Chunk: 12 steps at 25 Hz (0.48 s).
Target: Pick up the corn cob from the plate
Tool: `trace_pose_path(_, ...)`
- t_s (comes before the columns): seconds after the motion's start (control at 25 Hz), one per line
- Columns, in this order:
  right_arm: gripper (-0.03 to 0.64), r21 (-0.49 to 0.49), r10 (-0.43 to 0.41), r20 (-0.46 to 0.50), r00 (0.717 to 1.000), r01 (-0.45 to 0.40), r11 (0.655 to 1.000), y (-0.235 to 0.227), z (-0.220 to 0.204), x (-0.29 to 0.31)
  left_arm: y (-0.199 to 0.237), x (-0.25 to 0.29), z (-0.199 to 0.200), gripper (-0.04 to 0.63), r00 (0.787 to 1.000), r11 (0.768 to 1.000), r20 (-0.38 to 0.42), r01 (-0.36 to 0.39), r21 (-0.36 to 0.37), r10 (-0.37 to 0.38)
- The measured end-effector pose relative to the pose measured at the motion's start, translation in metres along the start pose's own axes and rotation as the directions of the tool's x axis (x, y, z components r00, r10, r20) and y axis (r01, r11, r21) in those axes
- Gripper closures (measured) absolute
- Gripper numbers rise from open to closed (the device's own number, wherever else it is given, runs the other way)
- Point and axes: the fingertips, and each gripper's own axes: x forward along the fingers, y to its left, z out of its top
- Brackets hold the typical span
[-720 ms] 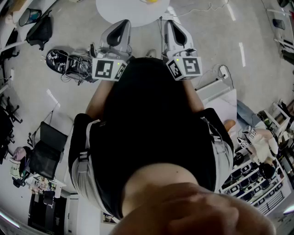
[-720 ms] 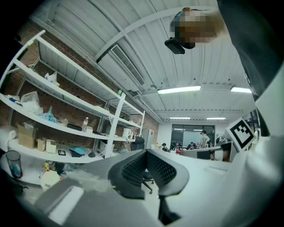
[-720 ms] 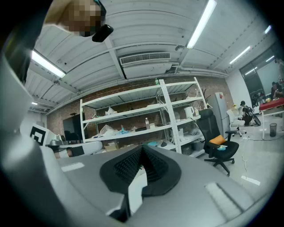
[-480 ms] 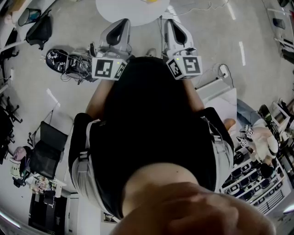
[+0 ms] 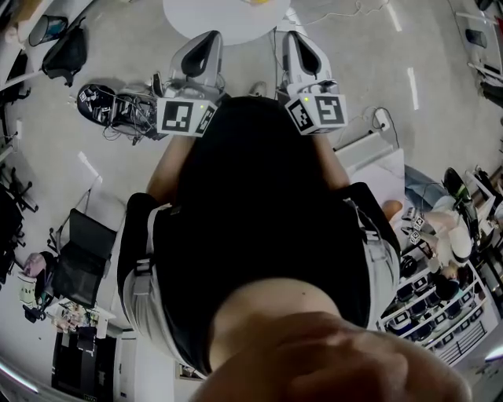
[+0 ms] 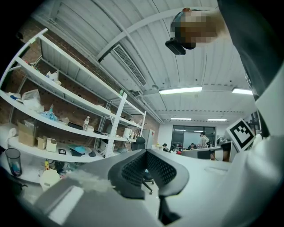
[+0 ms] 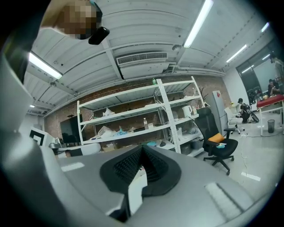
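Left gripper point(image 6: 146, 151) pressed together, empty, level. Right gripper point(image 7: 142, 148) pressed together too, nothing pinched. Round white table point(image 5: 224, 17) just ahead of the 2. Shelf rack point(image 7: 133, 117) beyond right gripper.

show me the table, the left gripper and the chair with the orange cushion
table point(image 5: 222, 20), head view, bare white top
left gripper point(image 6: 146, 151), left gripper view, where its jaw tips meet
chair point(image 7: 224, 146), right gripper view, its seat

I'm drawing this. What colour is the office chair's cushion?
Orange. The cushion shows best in the right gripper view.
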Motion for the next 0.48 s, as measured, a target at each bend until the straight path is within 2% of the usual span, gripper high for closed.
trace_pose_path(0.2, 0.609, 0.013, -0.019, 0.001, 1.000, 0.019, 1.000, -0.001, -0.001, -0.004, -0.001, -0.005, -0.002, 0.591, 1.000, 1.000, -0.001, 0.005, -0.006, -0.005)
trace_pose_path(0.48, 0.609, 0.025, -0.051, 0.008, 0.999, 0.051, 0.998, 0.016, -0.003, 0.023, 0.038, -0.007, 0.003, 0.591, 1.000, 1.000, -0.014, 0.019, -0.024, -0.020)
